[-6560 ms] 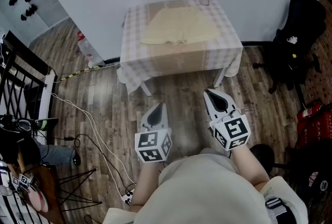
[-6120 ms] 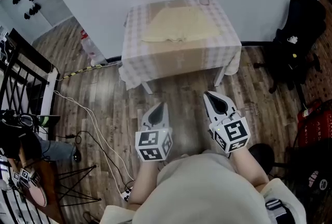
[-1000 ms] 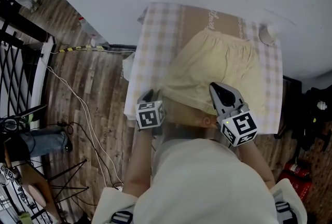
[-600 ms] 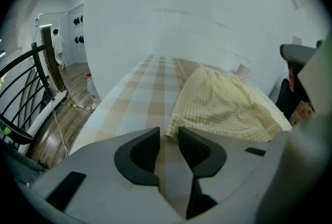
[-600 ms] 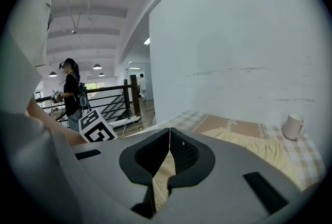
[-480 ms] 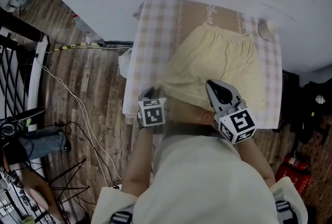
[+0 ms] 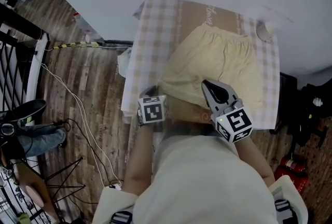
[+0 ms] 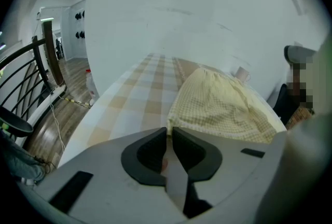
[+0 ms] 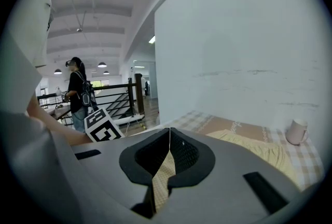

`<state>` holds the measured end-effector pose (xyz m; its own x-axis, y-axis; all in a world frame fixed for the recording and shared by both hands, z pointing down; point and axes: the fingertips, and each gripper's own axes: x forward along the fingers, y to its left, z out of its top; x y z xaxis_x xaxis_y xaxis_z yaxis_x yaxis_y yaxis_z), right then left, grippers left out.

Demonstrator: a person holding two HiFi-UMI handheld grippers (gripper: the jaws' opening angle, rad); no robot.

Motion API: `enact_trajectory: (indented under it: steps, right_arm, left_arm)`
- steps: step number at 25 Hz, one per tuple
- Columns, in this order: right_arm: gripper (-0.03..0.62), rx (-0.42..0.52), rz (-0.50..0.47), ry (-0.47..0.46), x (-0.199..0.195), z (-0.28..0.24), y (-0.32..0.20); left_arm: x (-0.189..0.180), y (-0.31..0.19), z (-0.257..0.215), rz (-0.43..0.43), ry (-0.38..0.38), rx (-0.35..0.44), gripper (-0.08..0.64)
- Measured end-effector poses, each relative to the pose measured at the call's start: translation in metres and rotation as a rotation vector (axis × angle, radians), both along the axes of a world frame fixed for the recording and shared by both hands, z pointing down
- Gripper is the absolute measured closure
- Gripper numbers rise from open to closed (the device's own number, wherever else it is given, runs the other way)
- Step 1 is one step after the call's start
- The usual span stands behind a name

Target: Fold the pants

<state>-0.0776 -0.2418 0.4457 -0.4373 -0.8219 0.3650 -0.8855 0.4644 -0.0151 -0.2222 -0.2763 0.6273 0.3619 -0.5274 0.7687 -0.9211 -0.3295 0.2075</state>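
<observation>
Left gripper [image 8: 170, 128] sat at the near left corner of the pants [image 7: 218, 62]. Its jaws had just been closing, from wide apart a second before down to a thin slit. The hem corner lay right at their tips, and I could not see the pads pressing on it. In the head view that gripper had hardly shifted from half a second earlier, its marker cube at the table's near edge.

Right gripper [image 9: 169, 129] was clamped together on the pants, with a strip of the yellow checked cloth running down between its jaws. Its jaws stood as tight as they had a second before. It pointed over the near right part of the garment, about where it had been.

The pants lay spread flat on the checked tablecloth [image 7: 150, 36], waistband toward the white wall and leg hems toward me. A pale cup [image 7: 264, 32] stood near the table's far right corner, beside the waistband.

Six seconds earlier I had stood well back, with both grippers over the wooden floor and the table ahead of them.
</observation>
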Motion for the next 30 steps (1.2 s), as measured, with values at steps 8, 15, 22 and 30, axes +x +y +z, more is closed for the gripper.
enact_trajectory:
  steps: [8, 15, 22, 30]
  right_arm:
    - [0.591, 0.034, 0.0, -0.023, 0.035, -0.008, 0.005]
    - [0.591, 0.045, 0.016, -0.048, 0.09, -0.014, 0.017]
    - [0.591, 0.049, 0.015, -0.053, 0.154, -0.021, 0.037]
    - [0.591, 0.072, 0.034, -0.074, 0.215, -0.026, 0.056]
  left_arm:
    - [0.008, 0.01, -0.032, -0.085, 0.027, 0.084, 0.532]
    - [0.063, 0.024, -0.061, -0.075, 0.056, 0.129, 0.534]
    - [0.135, 0.046, -0.083, -0.06, 0.084, 0.145, 0.534]
    - [0.198, 0.07, -0.103, -0.028, 0.078, 0.176, 0.534]
